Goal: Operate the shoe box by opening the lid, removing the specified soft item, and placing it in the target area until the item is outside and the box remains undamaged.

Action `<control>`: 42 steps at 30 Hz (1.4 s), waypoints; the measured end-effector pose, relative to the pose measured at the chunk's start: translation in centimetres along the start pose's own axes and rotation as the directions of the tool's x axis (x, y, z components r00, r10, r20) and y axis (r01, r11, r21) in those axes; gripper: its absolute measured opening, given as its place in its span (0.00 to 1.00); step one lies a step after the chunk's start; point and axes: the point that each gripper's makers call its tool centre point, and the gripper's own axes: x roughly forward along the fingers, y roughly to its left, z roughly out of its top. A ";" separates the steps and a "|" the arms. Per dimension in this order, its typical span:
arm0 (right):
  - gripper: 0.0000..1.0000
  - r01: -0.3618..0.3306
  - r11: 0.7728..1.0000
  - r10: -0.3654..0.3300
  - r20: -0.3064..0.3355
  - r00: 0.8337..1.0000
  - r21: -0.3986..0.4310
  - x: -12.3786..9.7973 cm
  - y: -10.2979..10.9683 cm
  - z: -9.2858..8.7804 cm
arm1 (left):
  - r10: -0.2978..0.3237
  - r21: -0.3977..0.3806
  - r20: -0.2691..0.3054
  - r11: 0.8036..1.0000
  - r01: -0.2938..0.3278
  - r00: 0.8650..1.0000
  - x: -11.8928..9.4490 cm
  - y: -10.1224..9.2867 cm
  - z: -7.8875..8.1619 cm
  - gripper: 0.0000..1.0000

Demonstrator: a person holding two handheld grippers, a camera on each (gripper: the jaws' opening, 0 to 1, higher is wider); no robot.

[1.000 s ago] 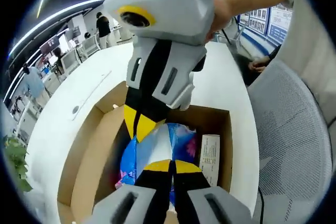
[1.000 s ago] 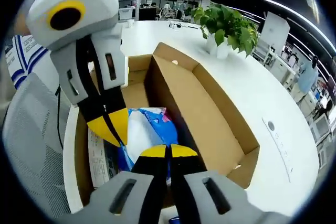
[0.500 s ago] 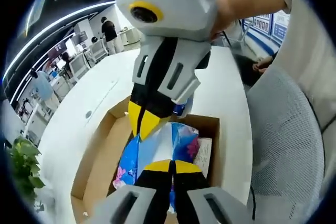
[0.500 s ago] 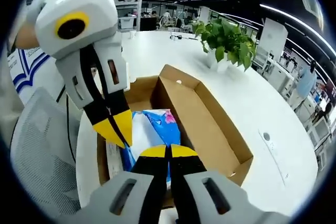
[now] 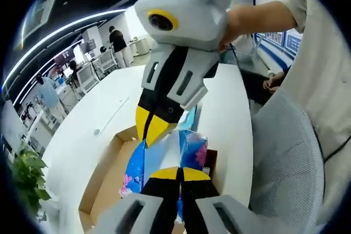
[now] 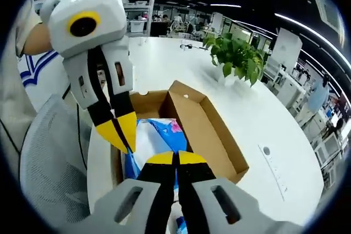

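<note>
Both grippers are clamped on the same soft item, a blue-and-white plastic pack [image 5: 164,160] with pink print, held above the open shoe box [image 5: 109,182].

Left gripper view: left gripper [image 5: 179,171] has its yellow-tipped fingers [image 5: 164,173] pressed together on the pack's near end. Right gripper [image 5: 155,130] comes in from the top, fingers pinched shut on the far end. The pack's long axis runs between the two grips, straight away from the camera and along the box's length. Pink pattern shows at the pack's lower left corner and right edge; no print is legible.

Right gripper view: same arrangement mirrored. Right gripper [image 6: 176,160] is closed on the near end of the pack [image 6: 156,138], and left gripper [image 6: 122,130] grips the far-left part with its fingers [image 6: 118,131] shut. The box [image 6: 205,130] sits below the pack, its lid folded open to the right, interior brown cardboard. Its long axis matches the pack's.

The box sits on a white desk [image 6: 241,108], near the desk edge closest to the grey mesh chair [image 6: 52,157]. A potted plant [image 6: 236,53] stands further along the desk, well apart from the box. A small round port [image 6: 265,150] is set in the desk surface right of the box.

A white label or leaflet with fine print [image 5: 206,168] lies in the box beside the pack; the text is too small to read.
</note>
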 end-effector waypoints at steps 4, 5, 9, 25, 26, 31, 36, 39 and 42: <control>0.00 0.010 1.000 -0.010 -0.006 1.000 -0.013 -1.4 -0.3 -0.7 | -0.017 0.002 0.002 1.000 0.017 1.000 0.5 -0.7 1.1 0.00; 0.00 0.012 1.000 -0.012 -0.008 1.000 -0.010 -1.8 -0.4 -0.9 | -0.025 0.007 0.000 1.000 0.025 1.000 0.8 -1.0 1.3 0.00; 0.00 0.021 1.000 -0.021 -0.014 1.000 -0.010 -3.0 -0.6 -1.7 | -0.043 0.021 -0.001 0.999 0.043 0.999 1.8 -1.6 2.6 0.00; 0.00 0.073 0.997 -0.072 -0.041 0.997 0.030 -8.6 -3.3 -5.4 | -0.113 0.078 0.034 0.991 0.110 0.993 5.4 -3.4 8.0 0.00; 0.00 0.080 0.996 -0.078 -0.041 0.996 0.033 -9.0 -3.6 -5.6 | -0.118 0.079 0.036 0.990 0.114 0.992 5.6 -3.5 8.3 0.00; 0.00 0.099 0.995 -0.097 -0.047 0.994 0.033 -10.1 -4.2 -6.8 | -0.143 0.071 0.052 0.988 0.140 0.988 7.1 -3.6 9.6 0.00; 0.00 0.111 0.993 -0.109 -0.052 0.993 0.048 -11.3 -5.0 -8.0 | -0.177 0.077 0.056 0.982 0.172 0.983 8.2 -4.1 10.7 0.00; 0.00 0.120 0.991 -0.116 -0.057 0.992 0.061 -12.0 -5.5 -8.7 | -0.186 0.082 0.054 0.980 0.181 0.981 8.8 -4.2 11.1 0.00; 0.00 0.121 0.990 -0.116 -0.062 0.991 0.073 -12.5 -5.9 -9.4 | -0.205 0.075 0.058 0.977 0.200 0.977 9.7 -4.3 11.9 0.00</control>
